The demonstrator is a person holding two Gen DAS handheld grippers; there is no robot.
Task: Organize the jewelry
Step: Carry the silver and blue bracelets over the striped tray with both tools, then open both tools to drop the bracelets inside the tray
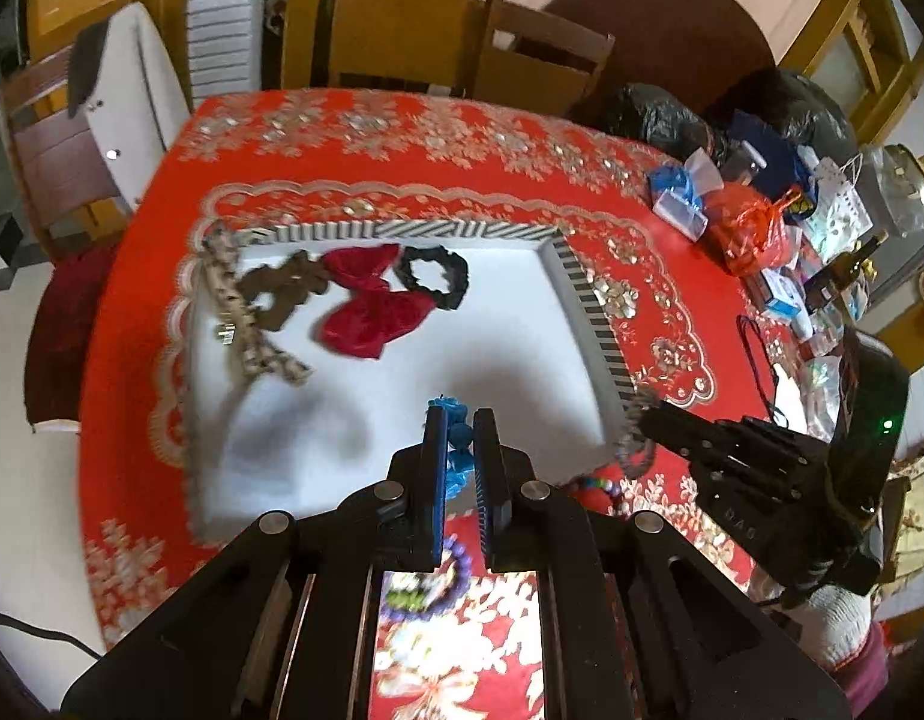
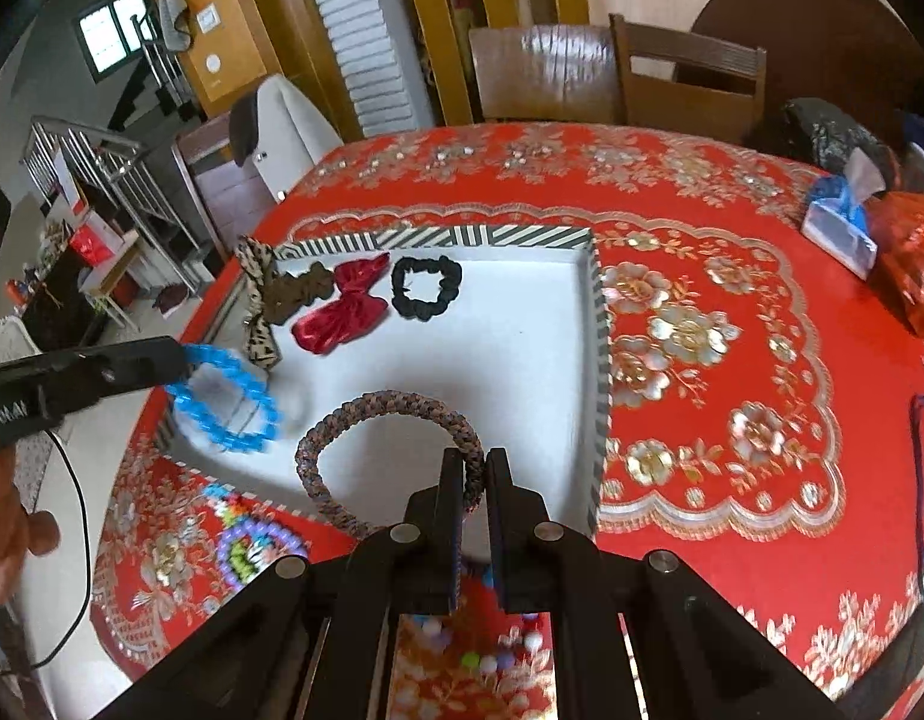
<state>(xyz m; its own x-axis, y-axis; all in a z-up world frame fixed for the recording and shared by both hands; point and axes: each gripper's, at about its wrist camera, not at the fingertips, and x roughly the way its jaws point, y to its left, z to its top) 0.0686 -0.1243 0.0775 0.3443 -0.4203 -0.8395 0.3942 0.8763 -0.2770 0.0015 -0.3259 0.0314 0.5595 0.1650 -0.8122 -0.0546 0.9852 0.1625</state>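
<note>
A white tray with a striped rim [image 1: 588, 294] [image 2: 600, 360] lies on the red tablecloth. In it lie a leopard bow [image 1: 240, 312] [image 2: 259, 306], a brown scrunchie [image 1: 282, 288] [image 2: 300, 291], a red bow [image 1: 372, 306] [image 2: 342, 312] and a black scrunchie [image 1: 435, 273] [image 2: 426, 287]. My left gripper [image 1: 460, 420] [image 2: 183, 357] is shut on a blue bead bracelet [image 1: 459, 450] [image 2: 234, 399] over the tray's near left part. My right gripper [image 2: 475, 462] [image 1: 642, 414] is shut on a braided grey bracelet [image 2: 378, 420] [image 1: 633, 450] above the tray's near edge.
Loose bead bracelets, purple [image 2: 252, 552] [image 1: 456, 564] and multicoloured [image 2: 492, 654] [image 1: 600, 487], lie on the cloth in front of the tray. Bags and boxes [image 1: 744, 222] [image 2: 840, 222] crowd the table's right side. Chairs [image 2: 684, 78] stand behind the table.
</note>
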